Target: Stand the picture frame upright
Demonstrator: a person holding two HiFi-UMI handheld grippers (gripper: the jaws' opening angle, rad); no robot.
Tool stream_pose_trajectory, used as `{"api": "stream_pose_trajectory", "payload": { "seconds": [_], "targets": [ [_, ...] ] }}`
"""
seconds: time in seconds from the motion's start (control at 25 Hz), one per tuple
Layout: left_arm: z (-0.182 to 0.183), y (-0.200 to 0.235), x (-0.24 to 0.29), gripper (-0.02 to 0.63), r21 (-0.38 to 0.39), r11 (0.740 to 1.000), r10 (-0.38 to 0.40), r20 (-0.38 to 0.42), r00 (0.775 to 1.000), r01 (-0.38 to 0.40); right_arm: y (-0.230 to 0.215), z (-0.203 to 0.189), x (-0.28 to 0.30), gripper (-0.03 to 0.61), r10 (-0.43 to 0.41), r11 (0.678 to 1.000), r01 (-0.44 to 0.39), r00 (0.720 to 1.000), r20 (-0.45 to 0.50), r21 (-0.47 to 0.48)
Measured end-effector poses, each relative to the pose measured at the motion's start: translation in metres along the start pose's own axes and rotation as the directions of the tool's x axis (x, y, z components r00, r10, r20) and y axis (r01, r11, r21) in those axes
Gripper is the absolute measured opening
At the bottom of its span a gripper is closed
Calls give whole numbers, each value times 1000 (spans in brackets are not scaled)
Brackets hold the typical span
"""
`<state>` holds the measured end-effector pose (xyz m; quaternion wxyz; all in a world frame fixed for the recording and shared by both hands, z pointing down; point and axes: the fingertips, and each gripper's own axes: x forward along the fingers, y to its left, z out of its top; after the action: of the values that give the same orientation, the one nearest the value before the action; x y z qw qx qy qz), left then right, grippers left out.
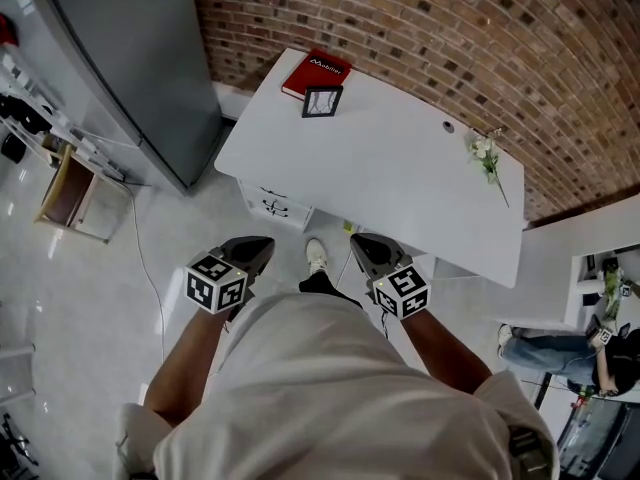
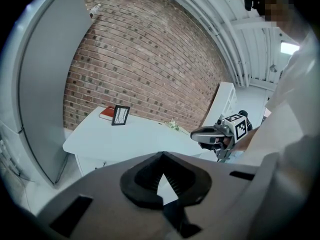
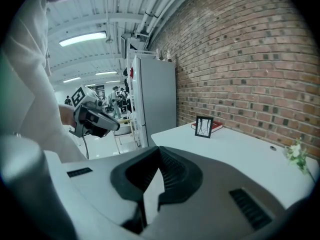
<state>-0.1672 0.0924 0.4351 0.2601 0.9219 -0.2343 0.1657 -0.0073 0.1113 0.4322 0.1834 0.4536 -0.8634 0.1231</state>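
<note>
The picture frame (image 1: 322, 101) stands upright at the far left corner of the white table (image 1: 400, 198), just in front of a red book (image 1: 318, 69) whose near edge it partly hides. What the frame shows is too small to read. A flower sprig (image 1: 487, 156) lies near the table's right end. A drawer unit (image 1: 275, 206) is mostly hidden under the tabletop. The left gripper (image 1: 266, 243) and right gripper (image 1: 358, 239) hang close to the person's body, well apart from the table, both with jaws closed on nothing.
</note>
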Motion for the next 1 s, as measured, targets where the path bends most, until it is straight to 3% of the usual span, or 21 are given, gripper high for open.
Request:
{"api": "stream_pose_trajectory", "payload": {
  "seconds": [1.0],
  "targets": [
    [-2,-12,13,-6,-2,1000,-3,-4,1000,3,-8,-5,-17,5,-9,1000,9,1000,4,-1]
  ]
}}
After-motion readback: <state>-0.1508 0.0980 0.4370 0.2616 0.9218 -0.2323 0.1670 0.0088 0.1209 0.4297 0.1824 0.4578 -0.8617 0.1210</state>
